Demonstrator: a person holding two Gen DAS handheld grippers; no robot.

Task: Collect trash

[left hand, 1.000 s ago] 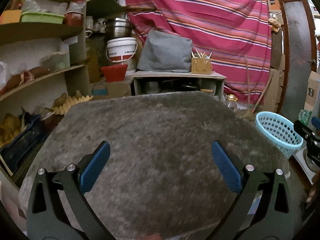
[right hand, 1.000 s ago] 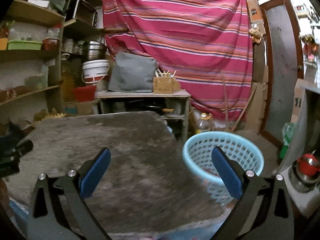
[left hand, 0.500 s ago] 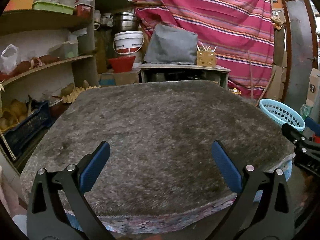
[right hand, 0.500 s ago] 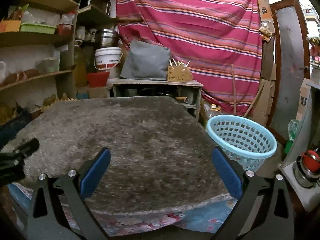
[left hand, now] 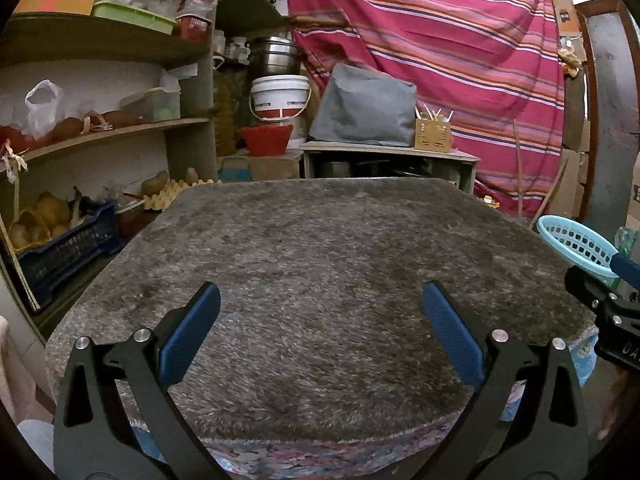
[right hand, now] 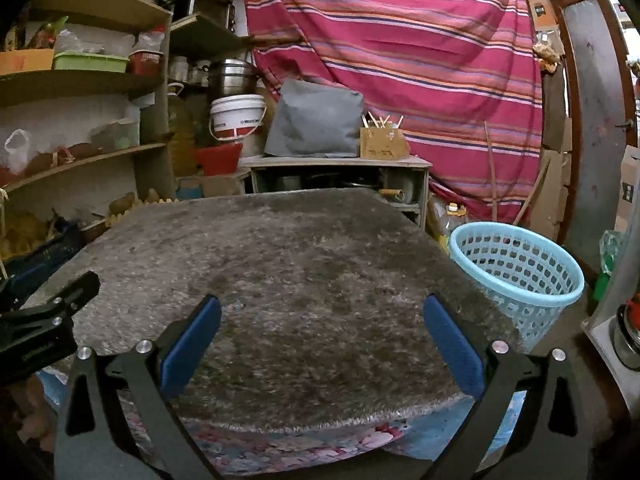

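Shaggy grey carpet (left hand: 320,272) covers the table in front of me, over a flowered cloth (right hand: 288,446) that shows along the near edge. My left gripper (left hand: 320,332) hangs above the near part of that carpet with its blue pads (left hand: 188,340) spread wide and nothing between them. My right gripper (right hand: 322,336) hovers over the near right part of the same surface, its pads (right hand: 452,344) just as wide apart and gripping nothing. Each gripper shows in the other's view as a black frame at the edge, the two side by side and apart. Just beside the table's right edge, lower than its top, stands the light blue perforated basket (right hand: 516,276); I cannot tell whether anything lies inside it. At the far side sits a low wooden cabinet (right hand: 340,178) carrying a grey bag (right hand: 316,120) and a small cardboard box (right hand: 382,142) of sticks. Left of the cabinet are a white bucket (left hand: 280,98) and a red bowl (left hand: 266,140). Shelves (left hand: 100,136) with bags, tubs and a dark crate (left hand: 64,252) fill the left side, and a red striped cloth (left hand: 460,40) hangs across the back wall.
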